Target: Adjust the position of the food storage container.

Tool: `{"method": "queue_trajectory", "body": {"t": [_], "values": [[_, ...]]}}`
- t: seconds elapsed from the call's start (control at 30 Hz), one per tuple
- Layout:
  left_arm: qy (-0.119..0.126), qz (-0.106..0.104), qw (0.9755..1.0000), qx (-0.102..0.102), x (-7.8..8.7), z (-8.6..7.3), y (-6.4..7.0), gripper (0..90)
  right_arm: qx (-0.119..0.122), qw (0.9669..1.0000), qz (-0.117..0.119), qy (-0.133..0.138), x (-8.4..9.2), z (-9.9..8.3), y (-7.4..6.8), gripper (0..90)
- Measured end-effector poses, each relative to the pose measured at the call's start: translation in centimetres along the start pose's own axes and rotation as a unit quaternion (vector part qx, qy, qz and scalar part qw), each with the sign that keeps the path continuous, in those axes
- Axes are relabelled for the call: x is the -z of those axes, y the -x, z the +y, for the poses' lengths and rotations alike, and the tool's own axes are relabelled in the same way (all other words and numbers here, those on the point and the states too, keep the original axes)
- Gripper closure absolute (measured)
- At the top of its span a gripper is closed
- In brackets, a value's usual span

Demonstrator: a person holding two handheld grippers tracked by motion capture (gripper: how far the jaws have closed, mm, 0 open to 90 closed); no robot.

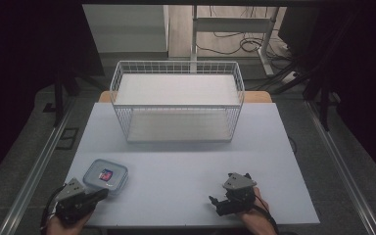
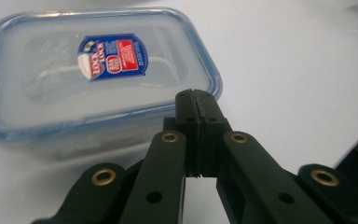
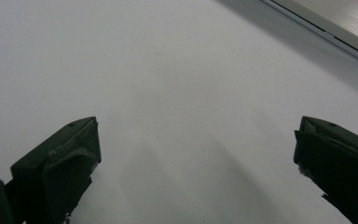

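A clear plastic food box (image 1: 105, 176) with a blue-rimmed lid and a blue and red label lies on the table near its front left corner. My left gripper (image 1: 103, 194) is shut and empty, its tips right beside the box's near edge. In the left gripper view the closed jaw tips (image 2: 196, 100) sit just in front of the box (image 2: 93, 70), at its lid's right corner. My right gripper (image 1: 215, 201) rests at the front right of the table, its jaws wide open over bare tabletop (image 3: 186, 93), with nothing between them.
A white wire basket (image 1: 176, 100) stands at the back middle of the pale table (image 1: 186, 161). Black frames and metal rails run along both sides. Cables lie on the floor behind the table.
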State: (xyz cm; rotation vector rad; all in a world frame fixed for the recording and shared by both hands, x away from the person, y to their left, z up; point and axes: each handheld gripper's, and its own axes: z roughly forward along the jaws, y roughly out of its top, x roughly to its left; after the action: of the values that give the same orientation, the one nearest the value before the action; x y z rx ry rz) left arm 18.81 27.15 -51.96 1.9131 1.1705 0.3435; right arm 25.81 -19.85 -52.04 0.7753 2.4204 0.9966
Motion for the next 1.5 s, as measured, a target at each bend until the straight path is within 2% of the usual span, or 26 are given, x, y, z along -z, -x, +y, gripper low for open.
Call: {"method": "queue_trajectory", "body": {"t": [0.13, 0.17, 0.27, 0.3, 0.33, 0.47, 0.5, 0.53, 0.57, 0.63, 0.73, 0.8, 0.87, 0.97, 1.23, 1.27, 1.33, 1.43, 1.47, 1.5], "values": [[-0.001, -0.004, 1.0000, -0.002, -1.1, 1.0, -0.3, 90.0, 0.002, 1.0000, 0.001, -0.002, 0.0, 0.0, 0.0, 0.5], [0.001, -0.008, 1.0000, -0.001, -1.1, 1.2, -0.3, 90.0, 0.002, 1.0000, 0.001, -0.003, -0.1, 0.0, 0.0, 0.5], [0.013, 0.003, 0.9999, -0.002, -0.6, 1.6, -0.6, 90.0, 0.002, 1.0000, 0.000, -0.003, 0.0, 0.0, 0.0, 0.5], [0.027, 0.017, 0.9995, 0.004, 0.1, 2.0, -1.2, 90.0, 0.001, 1.0000, -0.001, -0.002, 0.0, 0.0, 0.0, 0.5], [0.039, 0.045, 0.9982, 0.013, 0.9, 2.2, -2.2, 89.9, 0.001, 1.0000, -0.001, -0.002, 0.0, 0.0, 0.0, 0.5], [0.053, 0.102, 0.9923, 0.046, 1.8, 2.0, -5.5, 89.9, -0.001, 1.0000, -0.002, -0.001, 0.0, 0.0, 0.1, 0.5], [0.055, 0.108, 0.9913, 0.052, 1.8, 1.9, -6.0, 89.9, -0.001, 1.0000, -0.002, -0.002, 0.0, 0.0, 0.1, 0.5], [0.055, 0.108, 0.9913, 0.052, 1.8, 1.9, -6.0, 89.9, -0.003, 1.0000, -0.002, -0.002, 0.0, 0.0, 0.1, 0.5], [0.055, 0.127, 0.9887, 0.057, 1.9, 1.7, -6.8, 89.9, -0.003, 1.0000, -0.002, -0.003, 0.0, 0.0, 0.1, 0.5], [0.047, 0.139, 0.9872, 0.061, 1.7, 1.5, -7.4, 89.9, -0.003, 1.0000, -0.002, -0.005, -0.1, -0.1, 0.1, 0.5], [0.024, 0.147, 0.9868, 0.063, 0.8, 1.2, -8.0, 89.9, -0.001, 1.0000, -0.003, -0.006, -0.1, -0.1, 0.1, 0.5], [0.010, 0.142, 0.9880, 0.061, 0.2, 1.2, -7.9, 89.8, -0.002, 1.0000, -0.002, -0.006, -0.1, -0.1, 0.1, 0.5], [0.000, 0.151, 0.9874, 0.049, -0.2, 1.4, -7.4, 90.0, -0.002, 1.0000, -0.004, -0.006, -0.1, -0.1, 0.2, 0.5], [0.003, 0.134, 0.9896, 0.051, -0.5, 1.6, -6.8, 89.9, -0.005, 0.9999, -0.007, -0.006, -0.1, -0.1, 0.3, 0.5], [-0.008, 0.104, 0.9942, 0.027, -2.4, 2.7, -4.4, 89.9, -0.004, 0.9999, -0.010, -0.007, -0.1, -0.1, 0.4, 0.5], [-0.008, 0.104, 0.9942, 0.027, -2.4, 2.7, -4.4, 90.0, -0.004, 0.9999, -0.010, -0.007, 0.0, -0.1, 0.4, 0.5], [-0.012, 0.093, 0.9955, 0.014, -3.3, 3.3, -3.1, 89.9, -0.004, 0.9999, -0.010, -0.007, 0.0, -0.1, 0.4, 0.5], [-0.015, 0.082, 0.9965, 0.001, -4.2, 3.9, -2.0, 89.9, -0.005, 0.9999, -0.011, -0.008, 0.0, -0.1, 0.4, 0.5], [-0.015, 0.082, 0.9965, 0.001, -4.2, 3.9, -2.0, 90.0, -0.004, 0.9999, -0.011, -0.008, 0.0, -0.2, 0.5, 0.5], [-0.016, 0.072, 0.9973, -0.006, -4.8, 4.3, -1.1, 89.9, -0.004, 0.9999, -0.012, -0.009, 0.0, -0.2, 0.5, 0.5]]}}
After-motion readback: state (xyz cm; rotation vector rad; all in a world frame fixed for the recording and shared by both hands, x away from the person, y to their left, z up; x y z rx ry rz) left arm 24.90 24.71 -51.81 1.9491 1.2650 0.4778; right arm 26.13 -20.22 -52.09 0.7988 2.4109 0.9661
